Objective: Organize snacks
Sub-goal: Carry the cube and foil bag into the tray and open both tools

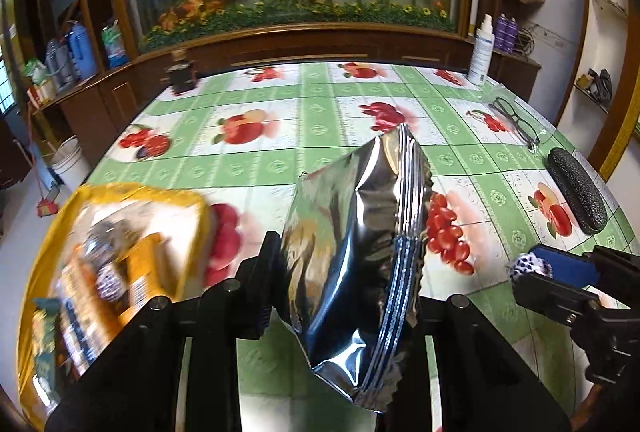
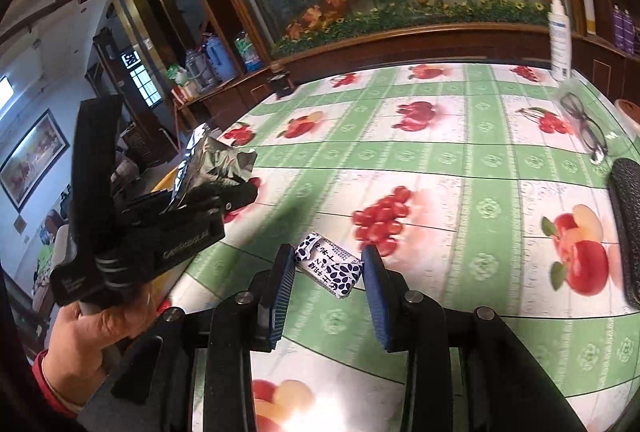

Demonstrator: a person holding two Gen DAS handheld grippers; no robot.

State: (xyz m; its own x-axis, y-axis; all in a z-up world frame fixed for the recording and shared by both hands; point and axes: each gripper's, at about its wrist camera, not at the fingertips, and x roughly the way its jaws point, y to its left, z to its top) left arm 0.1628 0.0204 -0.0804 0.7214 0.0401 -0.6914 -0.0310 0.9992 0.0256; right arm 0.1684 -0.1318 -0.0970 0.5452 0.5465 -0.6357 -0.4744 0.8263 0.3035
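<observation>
Right now my left gripper [image 1: 348,252] is clamped on a crinkled silver foil snack pouch [image 1: 352,244], which stands upright between its black fingers with the crimped seam toward the right. From the right wrist view I see the same pouch [image 2: 208,160] held up off the table in that gripper [image 2: 224,192], a hand [image 2: 96,344] wrapped around the grip below it. My right gripper [image 2: 328,272] has its blue ribbed pads pressed against both ends of a small white sweet wrapped in dark-blue leaf print [image 2: 330,268], held just above the green-and-white fruit-patterned tablecloth [image 2: 440,160]. Low on the left sits a yellow plastic basket [image 1: 48,240] with several blurred snack packets inside. Over at the table's right edge lie black-framed spectacles [image 1: 514,122] and a dark textured glasses case [image 1: 576,192], with a white spray bottle [image 1: 482,50] standing beyond them.
</observation>
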